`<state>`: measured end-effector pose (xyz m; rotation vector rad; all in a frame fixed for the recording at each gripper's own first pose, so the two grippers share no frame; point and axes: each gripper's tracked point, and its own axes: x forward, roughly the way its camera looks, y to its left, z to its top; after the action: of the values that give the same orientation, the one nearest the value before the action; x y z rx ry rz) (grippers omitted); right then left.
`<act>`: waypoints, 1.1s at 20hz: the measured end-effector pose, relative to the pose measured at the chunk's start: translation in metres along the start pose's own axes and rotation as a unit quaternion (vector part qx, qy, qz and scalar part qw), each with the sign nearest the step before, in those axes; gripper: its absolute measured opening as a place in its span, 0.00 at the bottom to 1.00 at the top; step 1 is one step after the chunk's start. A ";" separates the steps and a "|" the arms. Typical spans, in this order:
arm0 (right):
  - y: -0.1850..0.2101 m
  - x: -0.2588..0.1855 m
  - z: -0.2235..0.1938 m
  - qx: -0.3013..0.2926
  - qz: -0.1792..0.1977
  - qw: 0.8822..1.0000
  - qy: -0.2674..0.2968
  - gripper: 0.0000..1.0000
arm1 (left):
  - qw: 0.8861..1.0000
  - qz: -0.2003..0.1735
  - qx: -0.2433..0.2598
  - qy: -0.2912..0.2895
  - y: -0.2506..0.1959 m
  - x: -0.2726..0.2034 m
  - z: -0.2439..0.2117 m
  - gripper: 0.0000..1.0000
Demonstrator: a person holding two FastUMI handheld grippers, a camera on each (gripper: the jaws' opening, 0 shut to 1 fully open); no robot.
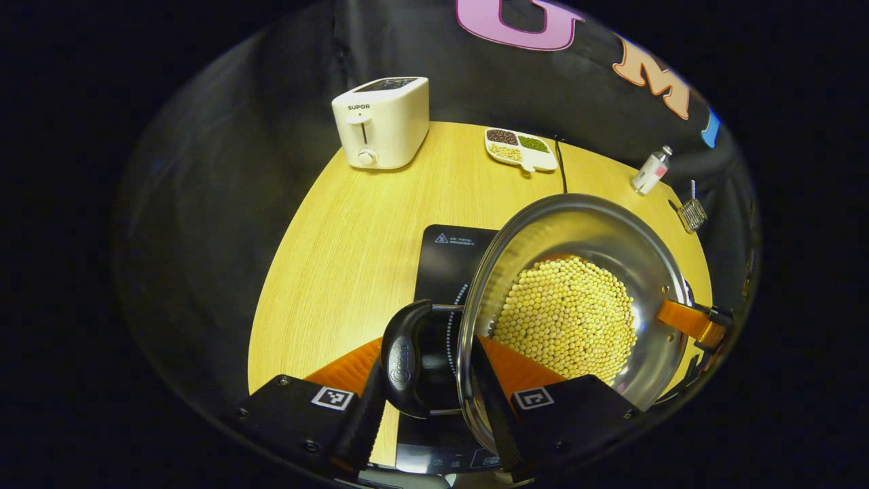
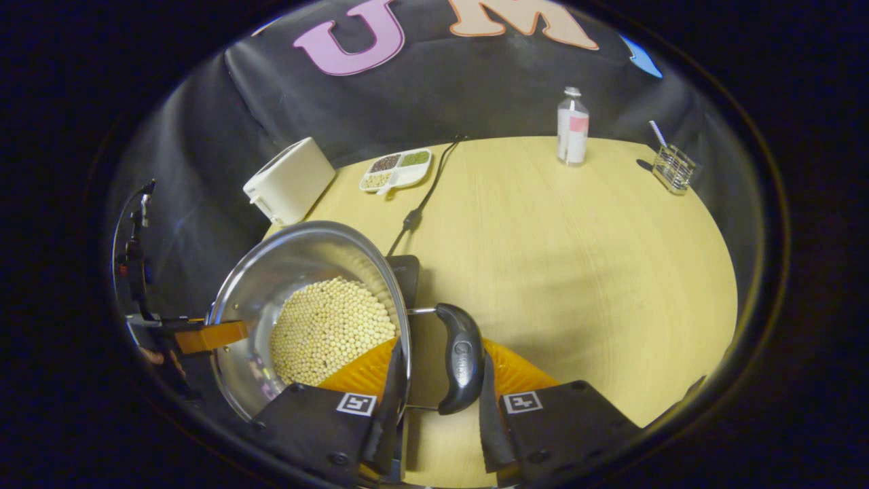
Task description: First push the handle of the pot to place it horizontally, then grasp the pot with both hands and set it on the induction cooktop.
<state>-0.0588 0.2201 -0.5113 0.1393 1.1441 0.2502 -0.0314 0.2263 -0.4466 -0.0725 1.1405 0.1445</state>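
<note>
Pot (image 1: 577,299): one, polished steel, round, shallow, its bottom covered with pale yellow beans (image 1: 567,316). It carries two dark loop handles, one per side. In the left gripper view the pot sits over the black induction cooktop (image 1: 448,258), which lies on the wooden tabletop (image 1: 353,238); whether the base touches the cooktop cannot be told.

Left tongs (image 1: 434,401): fingers straddle the pot's near wall, one inside the bowl and one outside, with the left handle (image 1: 404,360) between them. The fingers appear clamped on the rim and handle. The opposite tongs reach the far rim at right.

Right tongs (image 2: 438,401): same arrangement on the other side, one finger inside the rim, one beyond the right handle (image 2: 461,356), closed on that part. The left tongs show at the far rim.

Count of other items on the tabletop: one white toaster (image 1: 381,122), one divided dish (image 1: 521,149) with three kinds of grains, one bottle (image 2: 572,127), one wire holder (image 2: 673,168), one power cable (image 2: 424,197).
</note>
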 end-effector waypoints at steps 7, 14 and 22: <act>0.013 0.002 0.003 0.005 -0.009 1.000 -0.003 0.48 | 1.000 -0.008 0.001 0.002 0.011 0.007 0.005 0.71; 0.020 0.003 0.004 0.017 -0.011 1.000 -0.005 0.53 | 1.000 -0.016 0.012 0.000 0.015 0.012 0.013 0.71; 0.021 0.001 0.002 0.027 -0.012 1.000 -0.004 0.48 | 1.000 -0.024 0.020 -0.004 0.017 0.014 0.015 0.72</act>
<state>-0.0594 0.2403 -0.5068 0.1748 1.1448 0.1981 -0.0151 0.2458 -0.4527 -0.0642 1.1329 0.0790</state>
